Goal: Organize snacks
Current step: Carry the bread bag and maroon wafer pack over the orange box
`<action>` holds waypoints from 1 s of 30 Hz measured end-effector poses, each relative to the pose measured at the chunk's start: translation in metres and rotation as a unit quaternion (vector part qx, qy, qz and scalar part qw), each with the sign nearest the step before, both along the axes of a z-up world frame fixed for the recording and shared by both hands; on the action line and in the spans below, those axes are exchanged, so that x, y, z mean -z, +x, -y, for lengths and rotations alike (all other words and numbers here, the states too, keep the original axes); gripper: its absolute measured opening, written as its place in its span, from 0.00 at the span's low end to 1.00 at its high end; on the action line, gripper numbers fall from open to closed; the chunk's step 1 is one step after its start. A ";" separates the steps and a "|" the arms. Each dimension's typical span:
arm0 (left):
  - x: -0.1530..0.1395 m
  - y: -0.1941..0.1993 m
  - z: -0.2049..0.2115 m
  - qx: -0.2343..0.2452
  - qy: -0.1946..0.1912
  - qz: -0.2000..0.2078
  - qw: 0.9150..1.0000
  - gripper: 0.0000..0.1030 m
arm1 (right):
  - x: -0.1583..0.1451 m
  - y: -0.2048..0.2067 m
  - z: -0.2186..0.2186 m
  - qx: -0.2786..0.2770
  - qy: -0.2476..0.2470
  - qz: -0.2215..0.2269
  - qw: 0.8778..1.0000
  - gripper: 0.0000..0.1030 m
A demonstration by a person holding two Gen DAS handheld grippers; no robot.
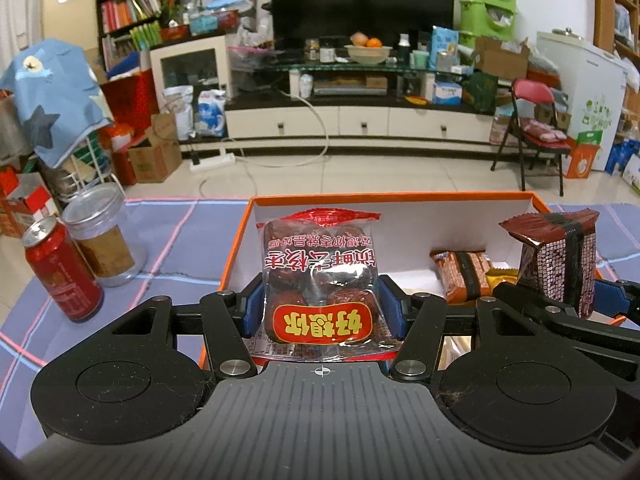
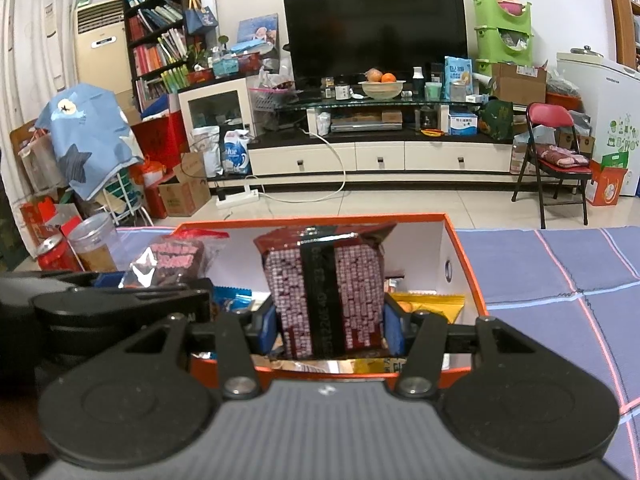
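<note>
Risk: 2 packets colliding over orange box (image 1: 536, 200). Left hand-held gripper (image 1: 322, 306) clamped on date packet (image 1: 320, 276), right hand-held gripper (image 2: 330, 330) clamped on dark wafer packet (image 2: 324, 292); slippery film may slide out.

Grippers: two, the left gripper (image 1: 322, 304) and the right gripper (image 2: 330, 330), each with one packet between its blue pads.
Orange boxes: one orange box (image 1: 256, 200) stood on the checked cloth.
Held packets: two, a date packet (image 1: 320, 276) and a dark red patterned packet (image 2: 326, 296).
Loose packets seen in the box: at least three, an orange-brown packet (image 1: 464, 276), a yellow packet (image 2: 428, 306) and a blue packet (image 2: 234, 300); more lay partly hidden beneath.
Drink cans: one red can (image 1: 60, 276).
Clear jars: one clear jar (image 1: 102, 236), just beside the can.
</note>
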State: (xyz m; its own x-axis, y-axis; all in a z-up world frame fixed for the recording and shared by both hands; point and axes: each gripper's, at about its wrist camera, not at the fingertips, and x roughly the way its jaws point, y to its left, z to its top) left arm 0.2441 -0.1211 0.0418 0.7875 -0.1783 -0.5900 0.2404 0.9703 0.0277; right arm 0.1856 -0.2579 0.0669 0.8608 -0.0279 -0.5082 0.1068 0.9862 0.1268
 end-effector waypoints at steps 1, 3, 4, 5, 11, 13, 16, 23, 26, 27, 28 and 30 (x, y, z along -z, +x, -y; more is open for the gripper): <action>0.000 0.000 0.000 0.000 0.000 0.000 1.000 0.29 | 0.000 0.000 0.000 0.000 0.000 0.000 1.000 0.54; 0.000 0.000 0.000 0.000 0.000 -0.001 1.000 0.29 | 0.000 0.000 0.000 0.000 0.001 -0.001 1.000 0.54; 0.000 0.000 0.000 0.000 0.000 -0.001 1.000 0.29 | 0.000 0.000 0.000 0.000 0.000 -0.001 1.000 0.54; 0.000 0.000 0.000 -0.001 0.001 -0.001 1.000 0.29 | 0.000 0.000 0.000 0.000 0.000 -0.002 1.000 0.54; -0.001 0.000 -0.001 -0.001 0.001 -0.002 1.000 0.29 | -0.002 0.001 0.002 -0.001 0.000 -0.004 1.000 0.54; -0.001 0.000 -0.001 -0.001 0.001 -0.003 1.000 0.29 | -0.002 0.001 0.002 -0.001 0.000 -0.004 1.000 0.54; 0.000 0.000 0.000 -0.001 0.003 -0.005 1.000 0.29 | -0.001 0.002 0.002 -0.001 -0.001 -0.004 1.000 0.54; 0.001 0.002 -0.001 -0.001 0.004 -0.009 1.000 0.29 | -0.001 0.002 0.001 -0.001 -0.002 -0.005 1.000 0.54; 0.001 0.004 -0.001 -0.002 0.005 -0.009 1.000 0.29 | -0.001 0.002 0.001 -0.001 -0.002 -0.005 1.000 0.54; 0.001 0.004 0.000 -0.002 0.004 -0.009 1.000 0.29 | -0.001 0.002 0.001 -0.001 -0.002 -0.005 1.000 0.54; 0.001 0.004 0.000 -0.002 0.005 -0.009 1.000 0.29 | -0.001 0.002 0.001 -0.001 -0.002 -0.005 1.000 0.54; 0.001 0.004 0.000 -0.002 0.005 -0.009 1.000 0.29 | -0.001 0.002 0.001 -0.001 -0.002 -0.005 1.000 0.54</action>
State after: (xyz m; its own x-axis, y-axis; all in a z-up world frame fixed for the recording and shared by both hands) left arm 0.2477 -0.1206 0.0408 0.7771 -0.1697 -0.6060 0.2375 0.9708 0.0326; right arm 0.1880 -0.2591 0.0684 0.8553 -0.0271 -0.5174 0.1053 0.9869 0.1224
